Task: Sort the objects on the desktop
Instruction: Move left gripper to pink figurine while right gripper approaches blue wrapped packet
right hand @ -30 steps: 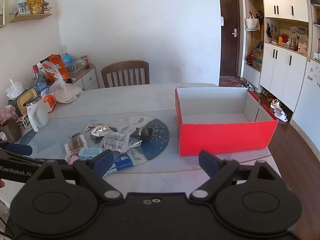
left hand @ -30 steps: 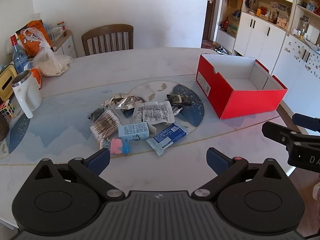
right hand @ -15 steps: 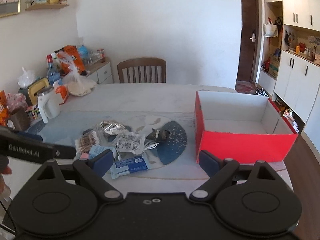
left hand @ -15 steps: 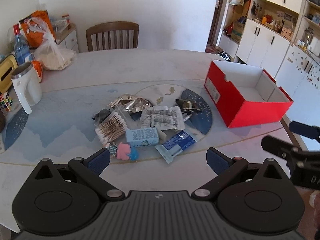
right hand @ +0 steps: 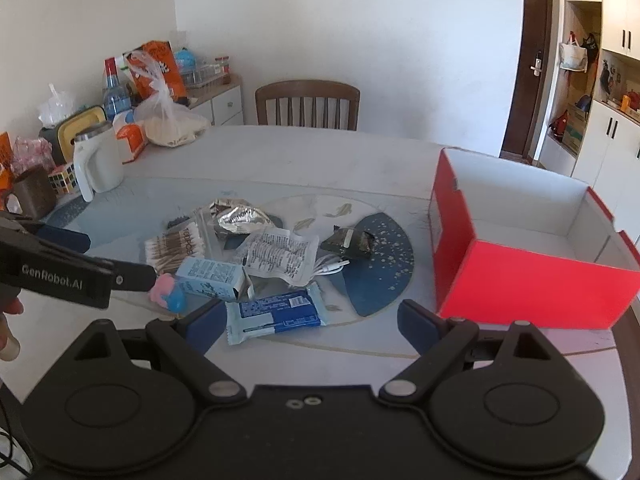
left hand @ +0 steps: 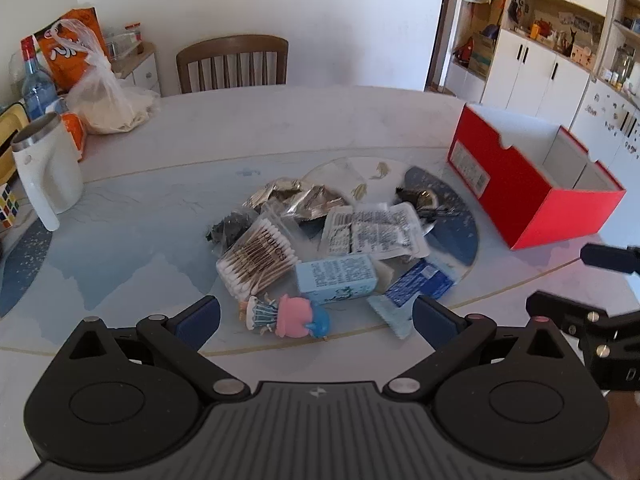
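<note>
A heap of small items lies mid-table: a cotton swab pack (left hand: 258,258), a light blue carton (left hand: 336,279), a pink and blue toy (left hand: 294,317), a blue wrapper (left hand: 418,285), a white printed pouch (left hand: 374,234) and silver foil packets (left hand: 296,198). An empty red box (left hand: 532,196) stands to the right. My left gripper (left hand: 316,316) is open just before the toy, nothing between its fingers. My right gripper (right hand: 308,320) is open above the blue wrapper (right hand: 276,312), with the red box (right hand: 532,268) at its right.
A white mug (left hand: 48,174), a puzzle cube (left hand: 7,206), a plastic bag (left hand: 108,106) and a bottle (left hand: 34,88) crowd the table's left side. A wooden chair (left hand: 232,62) stands at the far edge. White cabinets (left hand: 560,64) line the right wall.
Both grippers have moved forward and lower toward the heap, which now looks larger. Both remain open. Nothing on the table has shifted.
</note>
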`<state>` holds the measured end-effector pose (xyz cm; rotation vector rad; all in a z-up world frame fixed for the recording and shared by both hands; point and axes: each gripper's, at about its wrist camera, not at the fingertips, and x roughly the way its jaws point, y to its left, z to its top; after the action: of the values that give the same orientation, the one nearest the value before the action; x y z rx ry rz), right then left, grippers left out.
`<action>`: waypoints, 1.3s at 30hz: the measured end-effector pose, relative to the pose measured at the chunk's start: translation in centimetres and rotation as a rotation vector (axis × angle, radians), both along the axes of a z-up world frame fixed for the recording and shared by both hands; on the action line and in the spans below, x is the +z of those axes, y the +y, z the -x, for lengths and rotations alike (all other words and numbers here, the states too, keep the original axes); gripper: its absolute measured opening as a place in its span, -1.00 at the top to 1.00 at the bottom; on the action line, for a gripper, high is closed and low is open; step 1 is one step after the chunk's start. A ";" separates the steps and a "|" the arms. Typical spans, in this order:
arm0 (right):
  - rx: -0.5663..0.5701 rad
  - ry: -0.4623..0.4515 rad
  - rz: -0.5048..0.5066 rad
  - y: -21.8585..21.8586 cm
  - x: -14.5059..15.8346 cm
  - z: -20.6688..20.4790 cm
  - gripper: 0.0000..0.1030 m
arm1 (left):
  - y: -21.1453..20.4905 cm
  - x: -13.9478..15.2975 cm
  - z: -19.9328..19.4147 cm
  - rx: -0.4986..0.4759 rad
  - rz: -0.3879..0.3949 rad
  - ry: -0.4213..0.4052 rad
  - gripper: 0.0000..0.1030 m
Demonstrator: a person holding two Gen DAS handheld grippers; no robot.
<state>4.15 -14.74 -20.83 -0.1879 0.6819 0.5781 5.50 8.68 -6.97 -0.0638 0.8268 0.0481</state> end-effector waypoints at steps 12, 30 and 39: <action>0.085 0.030 0.094 3.9 -4.0 -2.5 -0.80 | 2.1 -4.2 -2.3 0.005 0.015 0.071 -0.99; 0.146 0.093 0.162 7.3 -7.7 -5.7 -0.80 | 3.6 -6.7 -4.2 -0.017 0.065 0.098 -0.98; 0.147 0.119 0.146 7.6 -7.8 -6.5 -0.76 | 3.6 -7.4 -4.5 -0.023 0.050 0.106 -0.85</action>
<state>10.62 -7.18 -28.64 -0.3441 0.8307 0.6848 10.04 12.27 -14.33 -0.0997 0.9350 0.0095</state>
